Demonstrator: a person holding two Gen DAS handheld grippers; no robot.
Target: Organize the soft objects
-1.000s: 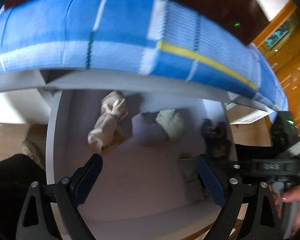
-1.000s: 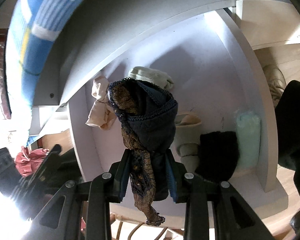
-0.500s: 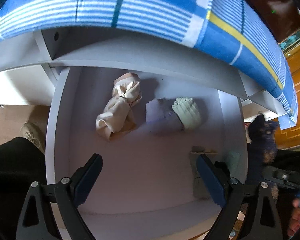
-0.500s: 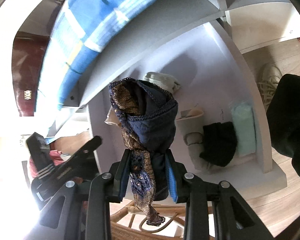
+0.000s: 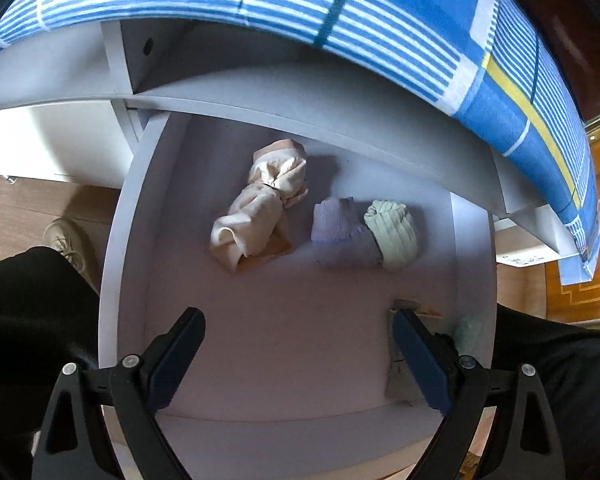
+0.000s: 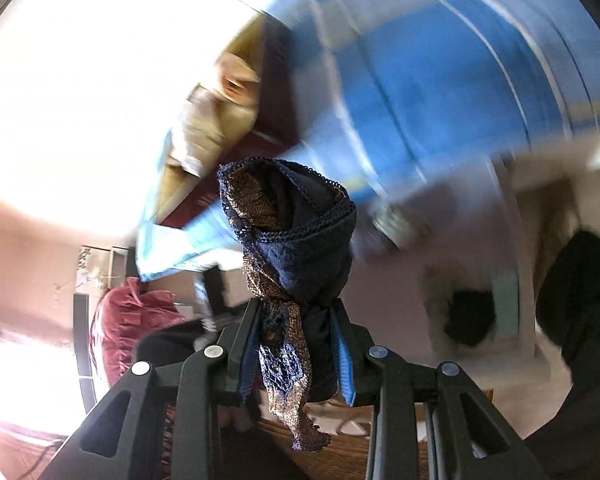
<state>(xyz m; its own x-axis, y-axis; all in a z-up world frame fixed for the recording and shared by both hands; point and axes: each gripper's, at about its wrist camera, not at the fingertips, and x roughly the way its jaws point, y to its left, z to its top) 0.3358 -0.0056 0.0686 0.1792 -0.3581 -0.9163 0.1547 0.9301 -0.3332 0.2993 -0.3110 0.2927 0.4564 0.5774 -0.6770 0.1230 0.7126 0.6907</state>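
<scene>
My right gripper (image 6: 296, 348) is shut on a dark navy lace garment (image 6: 296, 240) with gold-brown lace, held upright; the view around it is motion-blurred. My left gripper (image 5: 298, 354) is open and empty above the white drawer (image 5: 128, 240). In the drawer lie a knotted cream bundle (image 5: 260, 208) at the back left, a lilac roll (image 5: 340, 228) and a pale green roll (image 5: 394, 228) beside each other at the back right. A beige item (image 5: 398, 376) and a mint item (image 5: 466, 330) sit behind my left gripper's right finger.
A blue striped bedcover (image 5: 380, 20) overhangs the drawer's back. The person's dark trouser legs (image 5: 32, 320) and a shoe (image 5: 70, 240) flank the drawer. In the right wrist view a red cloth heap (image 6: 132, 320) lies left and a black bundle (image 6: 470, 316) sits in the blurred drawer.
My right gripper has swung up and left away from the drawer, still holding the navy garment; its view is now blurred. My left gripper has shifted slightly; the right gripper has left its view.
</scene>
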